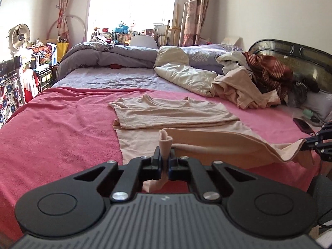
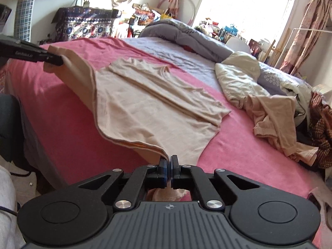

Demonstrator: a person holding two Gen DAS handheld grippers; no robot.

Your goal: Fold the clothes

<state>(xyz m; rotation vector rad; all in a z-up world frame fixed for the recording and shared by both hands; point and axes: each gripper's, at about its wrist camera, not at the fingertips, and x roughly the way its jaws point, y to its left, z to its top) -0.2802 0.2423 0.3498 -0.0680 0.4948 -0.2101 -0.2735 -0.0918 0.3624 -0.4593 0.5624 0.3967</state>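
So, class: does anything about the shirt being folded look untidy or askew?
Yes. The shirt lies crooked on the pink blanket, and its hem bunches where the left gripper pinches it. The right gripper holds the other corner.

Bedroom, daylit. Bright window [image 1: 132, 2] on the far wall, washed out white, flanked by patterned pink curtains [image 1: 197, 12]. Pale plain walls [image 1: 269, 20]. Wide bed [image 1: 58, 124] under a pink cover, lilac sheet beyond, grey quilt [image 1: 108, 56] heaped at the far end. Dark headboard [image 1: 290, 51] to the right. Round fan [image 1: 19, 36] above cluttered shelves on the left. White chair [image 1: 143, 41] below the crowded sill.
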